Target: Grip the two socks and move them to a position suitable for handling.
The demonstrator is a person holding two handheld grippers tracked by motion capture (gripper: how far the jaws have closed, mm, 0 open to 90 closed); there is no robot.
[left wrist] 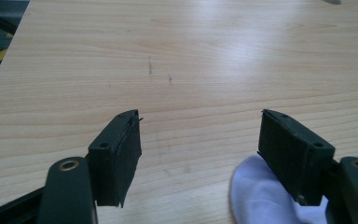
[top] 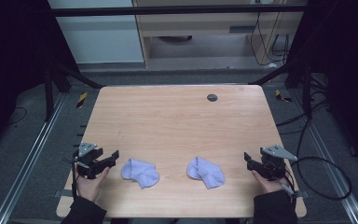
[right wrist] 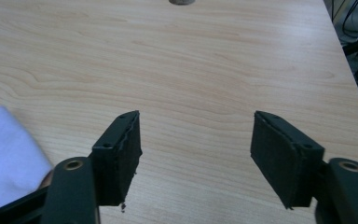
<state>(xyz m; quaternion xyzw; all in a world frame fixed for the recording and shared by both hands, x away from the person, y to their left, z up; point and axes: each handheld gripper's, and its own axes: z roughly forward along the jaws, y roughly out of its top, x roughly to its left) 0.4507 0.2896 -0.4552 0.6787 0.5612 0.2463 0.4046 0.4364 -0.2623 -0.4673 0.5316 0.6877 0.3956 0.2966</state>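
Fingers (left wrist: 119,158) of the left gripper (top: 114,156) stand wide with bare table (top: 177,116) between them, and the right gripper (top: 248,158) is just as wide and grips nothing. Two lilac socks lie near the table's near edge: the left sock (top: 141,171) just right of the left gripper, the right sock (top: 206,171) left of the right gripper and apart from it.

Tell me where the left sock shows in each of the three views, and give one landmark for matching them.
High view: the left sock lies low and left of centre on the table, just right of the left gripper.
Left gripper view: bottom right, partly behind one of the fingers.
Right gripper view: I cannot tell which sock the pale cloth at the left edge is.
Shared landmark: the grey round disc near the table's far edge.
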